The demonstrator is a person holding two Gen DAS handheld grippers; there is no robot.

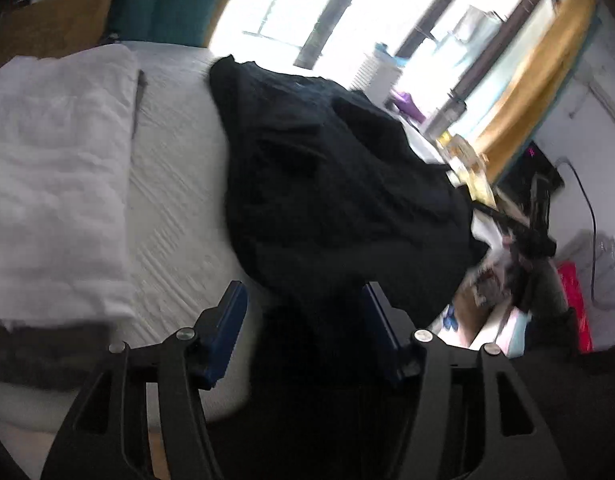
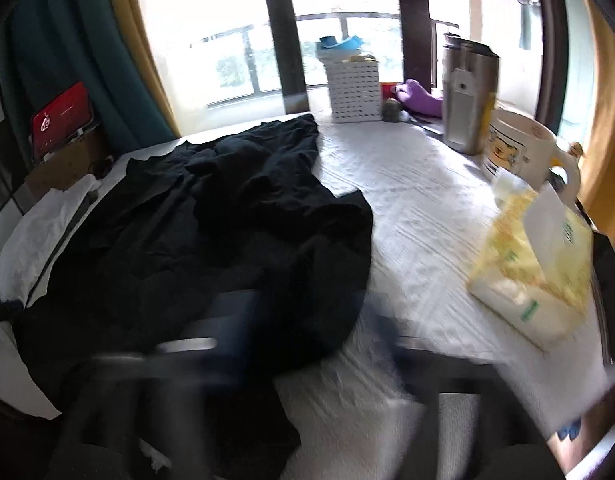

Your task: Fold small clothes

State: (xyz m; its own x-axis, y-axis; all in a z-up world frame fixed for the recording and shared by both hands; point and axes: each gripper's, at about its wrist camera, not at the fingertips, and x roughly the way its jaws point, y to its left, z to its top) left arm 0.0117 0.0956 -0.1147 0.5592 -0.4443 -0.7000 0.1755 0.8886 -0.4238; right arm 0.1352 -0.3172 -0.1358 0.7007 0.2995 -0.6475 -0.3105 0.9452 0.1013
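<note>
A crumpled black garment (image 1: 327, 168) lies spread on the white quilted surface (image 1: 175, 184). In the left wrist view my left gripper (image 1: 303, 320) stands open at the garment's near edge. Dark cloth lies between its blue fingers (image 1: 231, 320), and neither pad presses on it. In the right wrist view the same garment (image 2: 227, 208) covers the left half of the white surface (image 2: 419, 208). My right gripper (image 2: 311, 332) is blurred, its jaws wide apart over the garment's near hem and gripping nothing.
A folded white towel (image 1: 55, 184) lies left of the garment. On the right stand a yellow tissue pack (image 2: 535, 264), a mug (image 2: 519, 148) and a steel flask (image 2: 467, 96). A white basket (image 2: 355, 92) sits by the window.
</note>
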